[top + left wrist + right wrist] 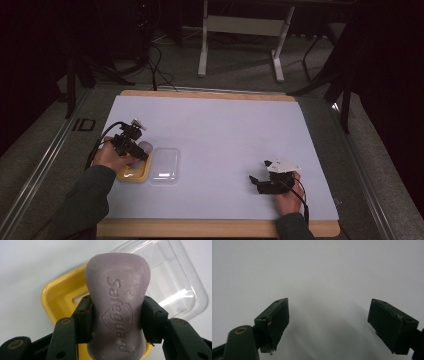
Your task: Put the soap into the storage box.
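A pale purple bar of soap [117, 307] with "Safeguard" pressed into it is held between the jaws of my left gripper [116, 317], which is shut on its sides. It hangs just above a yellow soap dish [57, 297]. In the high view the left gripper [134, 148] and the soap [145, 147] are over the yellow dish [134, 174] at the table's left. A clear plastic lid [165, 164] lies flat right of the dish, and the lid [172, 280] shows beyond the soap. My right gripper [256, 182] rests low at the front right; its jaws [328, 325] stand wide apart over bare white surface.
A white sheet [225, 135] covers the wooden table [210, 228]. Beyond the far edge stand the legs of a white desk frame [240, 35] and dark stands with cables on the floor.
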### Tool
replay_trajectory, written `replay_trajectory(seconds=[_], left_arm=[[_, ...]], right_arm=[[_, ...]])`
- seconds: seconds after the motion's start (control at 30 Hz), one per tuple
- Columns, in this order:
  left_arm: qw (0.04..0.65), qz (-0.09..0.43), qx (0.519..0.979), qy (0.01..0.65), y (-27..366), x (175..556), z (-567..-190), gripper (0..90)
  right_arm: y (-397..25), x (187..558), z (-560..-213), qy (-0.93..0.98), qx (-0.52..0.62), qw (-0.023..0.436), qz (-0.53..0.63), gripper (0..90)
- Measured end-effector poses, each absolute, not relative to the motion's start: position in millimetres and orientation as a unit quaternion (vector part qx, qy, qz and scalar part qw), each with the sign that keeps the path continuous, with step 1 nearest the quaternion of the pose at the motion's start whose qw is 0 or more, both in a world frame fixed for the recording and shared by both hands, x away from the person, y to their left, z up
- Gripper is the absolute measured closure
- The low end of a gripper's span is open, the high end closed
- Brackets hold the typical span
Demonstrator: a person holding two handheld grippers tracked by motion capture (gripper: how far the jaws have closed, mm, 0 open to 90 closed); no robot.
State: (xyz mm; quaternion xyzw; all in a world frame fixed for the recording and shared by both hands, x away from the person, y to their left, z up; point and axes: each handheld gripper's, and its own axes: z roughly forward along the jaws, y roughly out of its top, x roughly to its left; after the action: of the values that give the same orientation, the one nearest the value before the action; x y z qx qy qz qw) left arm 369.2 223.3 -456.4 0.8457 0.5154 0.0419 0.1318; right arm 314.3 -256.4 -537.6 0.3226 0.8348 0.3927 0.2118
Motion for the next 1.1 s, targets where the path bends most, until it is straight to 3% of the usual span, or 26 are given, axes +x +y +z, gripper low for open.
replay_trajectory(seconds=[1.1], left_arm=[[0.108,0.034,0.822,0.558,234.5,363.8,-483.6,49.7]], right_arm=[[-255.6,315.0,-537.9,0.838,0.322,0.209,0.388,17.1]])
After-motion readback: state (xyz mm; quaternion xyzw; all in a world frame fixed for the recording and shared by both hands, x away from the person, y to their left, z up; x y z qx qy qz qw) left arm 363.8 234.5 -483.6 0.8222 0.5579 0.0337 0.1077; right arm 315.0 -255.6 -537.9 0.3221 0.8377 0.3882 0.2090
